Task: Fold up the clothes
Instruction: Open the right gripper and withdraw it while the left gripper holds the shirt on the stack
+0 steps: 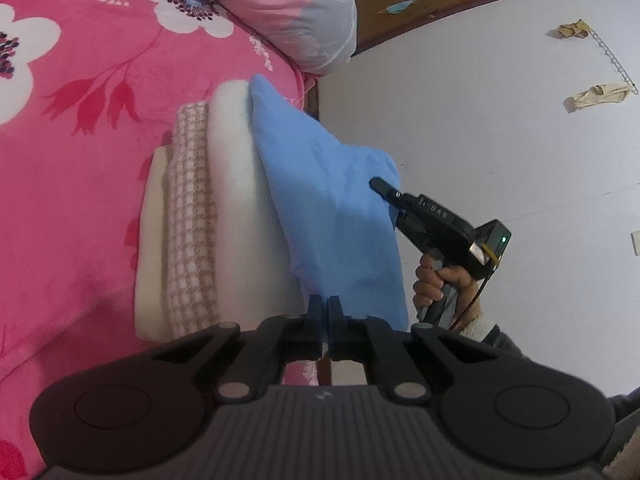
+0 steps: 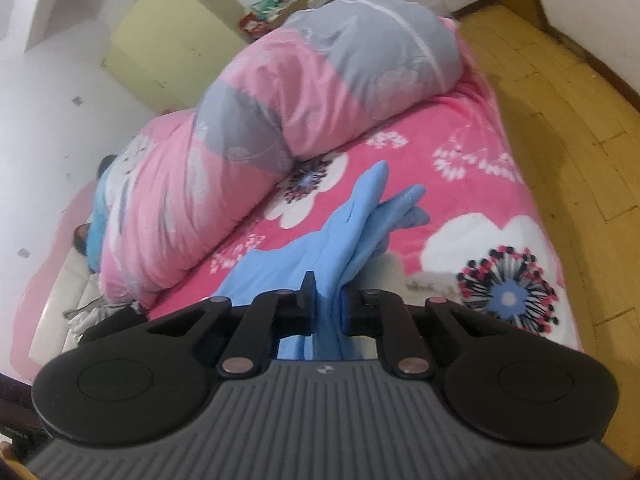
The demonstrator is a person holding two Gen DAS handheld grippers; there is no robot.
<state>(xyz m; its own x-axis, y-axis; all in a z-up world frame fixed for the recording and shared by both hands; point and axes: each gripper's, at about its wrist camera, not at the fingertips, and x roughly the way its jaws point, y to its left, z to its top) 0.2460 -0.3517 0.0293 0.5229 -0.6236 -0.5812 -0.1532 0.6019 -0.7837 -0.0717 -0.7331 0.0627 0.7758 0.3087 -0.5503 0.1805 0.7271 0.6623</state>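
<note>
Blue garment [image 1: 332, 204] held up between both tools, just beside a stack of 3 folded pieces [image 1: 200, 216] lying on the pink floral bedspread [image 1: 80, 92]; a cream one, a houndstooth one, a white one. Its far edge touches or overlaps the white piece, cannot tell which

Left gripper [image 1: 325, 312]: jaws closed on the near edge of the blue cloth, fabric pinched between the blue pads

Right gripper [image 2: 326, 300]: closed on a bunched fold of the same cloth, which trails forward over the bedspread [image 2: 460, 200]. From the left wrist view the right gripper [image 1: 380, 186] is seen biting the far upper corner

Quilt roll [image 2: 280, 112] lies well apart, behind

Judgement: step in hand looks like laying the folded blue piece onto the stack. To do it well:
- keep both pinches firm, hands level, cloth taut so no sag creases form
- square the edge with the stack before lowering
- lower the 2 corners together, release only once the cloth rests flat
- risk: dragging the stack askew if the cloth catches
</note>
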